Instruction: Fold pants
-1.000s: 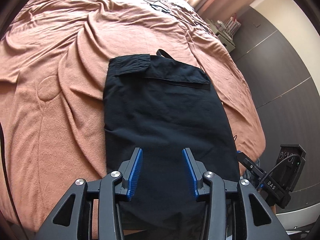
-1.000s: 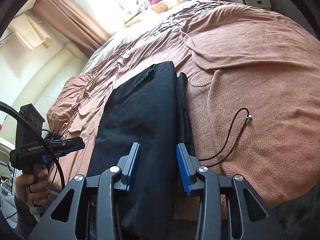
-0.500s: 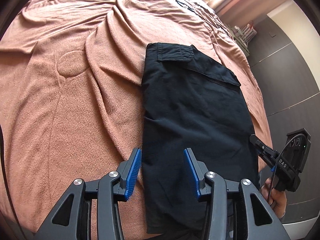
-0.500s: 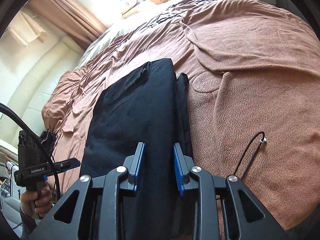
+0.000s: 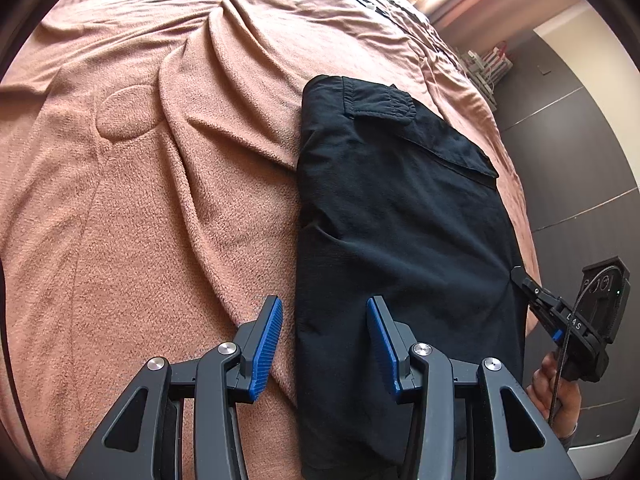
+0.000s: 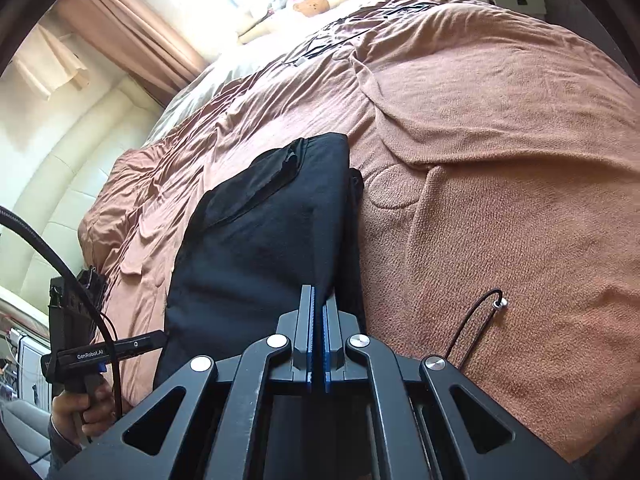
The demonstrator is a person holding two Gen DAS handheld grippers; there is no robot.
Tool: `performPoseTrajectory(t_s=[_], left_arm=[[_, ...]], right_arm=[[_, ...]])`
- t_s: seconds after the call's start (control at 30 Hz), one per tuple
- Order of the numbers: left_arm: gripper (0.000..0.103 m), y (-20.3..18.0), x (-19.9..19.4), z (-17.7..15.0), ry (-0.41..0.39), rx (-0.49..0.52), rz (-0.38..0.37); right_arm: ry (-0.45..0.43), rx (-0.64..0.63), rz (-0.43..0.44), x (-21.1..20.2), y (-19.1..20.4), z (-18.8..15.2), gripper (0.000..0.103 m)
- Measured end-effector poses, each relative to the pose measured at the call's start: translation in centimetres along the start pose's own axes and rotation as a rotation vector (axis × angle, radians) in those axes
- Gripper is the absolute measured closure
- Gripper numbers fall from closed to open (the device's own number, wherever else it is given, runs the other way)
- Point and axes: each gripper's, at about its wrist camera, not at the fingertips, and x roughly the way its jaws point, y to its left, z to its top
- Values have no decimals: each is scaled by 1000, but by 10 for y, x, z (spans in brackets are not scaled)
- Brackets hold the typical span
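On the bed, over a rumpled brown blanket, the black pants lie folded into a long flat stack, pocket flap at the far end. Left claw hangs wide open above the near left edge of the pants, its blue pads clear of the cloth and gripping nothing. Right claw has its blue pads pressed nearly together at the near right edge of the pants; whether cloth is pinched between them cannot be told. Just beside that edge a thin black cord with a metal tip curls on the blanket. Farther back, pillows and a plush toy sit under the bright window, brown curtains alongside, and a white rack stands past the bed's far corner.
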Motion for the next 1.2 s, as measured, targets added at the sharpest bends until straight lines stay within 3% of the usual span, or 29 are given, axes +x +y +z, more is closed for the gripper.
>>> performPoseTrajectory(t_s=[0.23, 0.37, 0.5, 0.6, 0.83, 0.93, 1.0, 1.2], left_arm=[[57, 1, 7, -1, 14, -18, -40], [60, 3, 9, -6, 24, -43, -76], [74, 4, 8, -15, 22, -48, -89], [84, 5, 5, -21, 30, -59, -98], [81, 4, 4, -26, 57, -52, -87], [69, 9, 4, -24, 54, -66, -92], [69, 11, 6, -26, 57, -68, -101], [69, 3, 8, -31, 65, -50, -119]], right_arm=[[17, 9, -12, 1, -4, -3, 101], [17, -6, -17, -6, -2, -1, 93], [33, 3, -22, -4, -8, -5, 76], [38, 21, -15, -3, -14, -9, 72], [113, 9, 34, 10, -13, -16, 71], [125, 29, 41, 11, -19, -14, 66], [136, 27, 31, 12, -22, -13, 54], [172, 50, 101, 19, -25, -14, 54]])
